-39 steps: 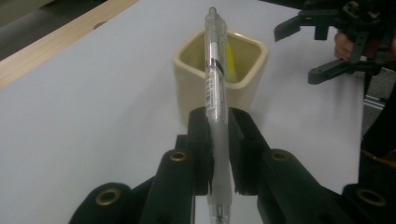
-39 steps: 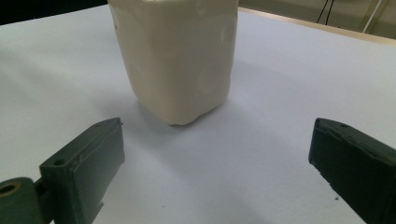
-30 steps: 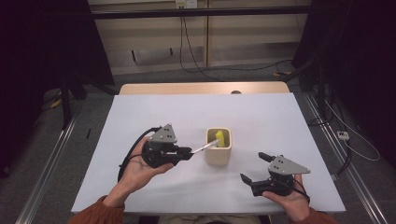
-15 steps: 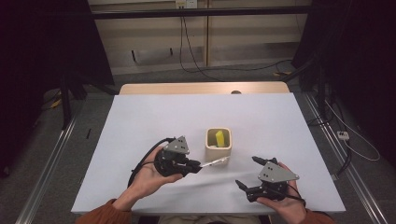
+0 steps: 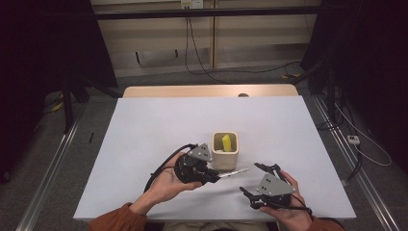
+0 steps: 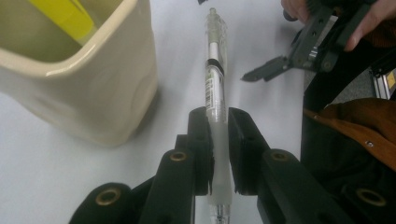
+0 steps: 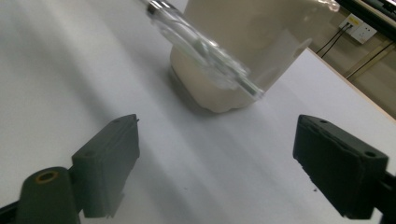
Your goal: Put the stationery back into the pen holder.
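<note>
My left gripper is shut on a clear plastic pen and holds it level just in front of a cream cup. A yellow item stands inside the cup. In the left gripper view the pads clamp the pen near its tip end, with the cup to the left. My right gripper sits open at the pen's free end, and its jaws have just been closing with nothing between them. In the right gripper view the pen crosses in front of the cup, beyond the gripper.
The white table has bare room to the left, right and behind the cup. Its front edge runs just below both hands. A wooden strip borders the far side, with cables on the floor beyond.
The left gripper carried the pen away from the cup's mouth, down and toward the near right. The right gripper shifted a little left toward the pen's end, its jaws narrowing.
</note>
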`<action>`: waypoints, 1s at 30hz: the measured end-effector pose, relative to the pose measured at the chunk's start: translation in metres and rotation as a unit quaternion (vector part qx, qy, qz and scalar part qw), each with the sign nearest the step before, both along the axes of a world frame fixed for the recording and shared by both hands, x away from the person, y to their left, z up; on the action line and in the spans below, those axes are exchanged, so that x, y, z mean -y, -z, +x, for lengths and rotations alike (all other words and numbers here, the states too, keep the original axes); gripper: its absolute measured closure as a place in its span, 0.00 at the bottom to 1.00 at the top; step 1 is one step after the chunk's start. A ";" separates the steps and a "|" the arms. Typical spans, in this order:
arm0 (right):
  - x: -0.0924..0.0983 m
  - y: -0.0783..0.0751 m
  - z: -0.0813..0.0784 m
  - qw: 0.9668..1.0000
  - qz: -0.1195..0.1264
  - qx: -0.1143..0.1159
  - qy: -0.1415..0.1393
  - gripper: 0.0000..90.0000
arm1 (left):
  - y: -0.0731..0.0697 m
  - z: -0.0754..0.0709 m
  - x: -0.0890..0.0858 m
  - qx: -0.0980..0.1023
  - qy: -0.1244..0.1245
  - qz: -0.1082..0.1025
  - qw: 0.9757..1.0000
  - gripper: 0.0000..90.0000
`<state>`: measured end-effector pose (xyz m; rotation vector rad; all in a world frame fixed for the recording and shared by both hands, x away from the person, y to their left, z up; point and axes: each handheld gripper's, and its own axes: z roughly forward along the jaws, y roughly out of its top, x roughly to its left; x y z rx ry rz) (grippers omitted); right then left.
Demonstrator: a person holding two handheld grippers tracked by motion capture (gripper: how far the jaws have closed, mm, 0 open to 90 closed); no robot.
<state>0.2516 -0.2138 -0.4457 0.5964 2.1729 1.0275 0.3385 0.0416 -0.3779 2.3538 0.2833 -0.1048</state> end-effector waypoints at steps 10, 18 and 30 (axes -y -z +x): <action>-0.014 -0.001 -0.007 0.993 -0.095 0.066 -0.020 0.26 | 0.011 0.001 0.019 -0.021 0.014 0.019 0.999 0.89; -0.023 -0.001 -0.012 0.983 -0.145 0.109 -0.044 0.35 | 0.011 -0.001 0.032 -0.024 0.017 0.033 0.999 0.89; -0.035 0.005 -0.019 0.957 -0.219 0.176 -0.070 0.53 | 0.015 0.001 0.037 -0.038 0.019 0.026 0.999 0.89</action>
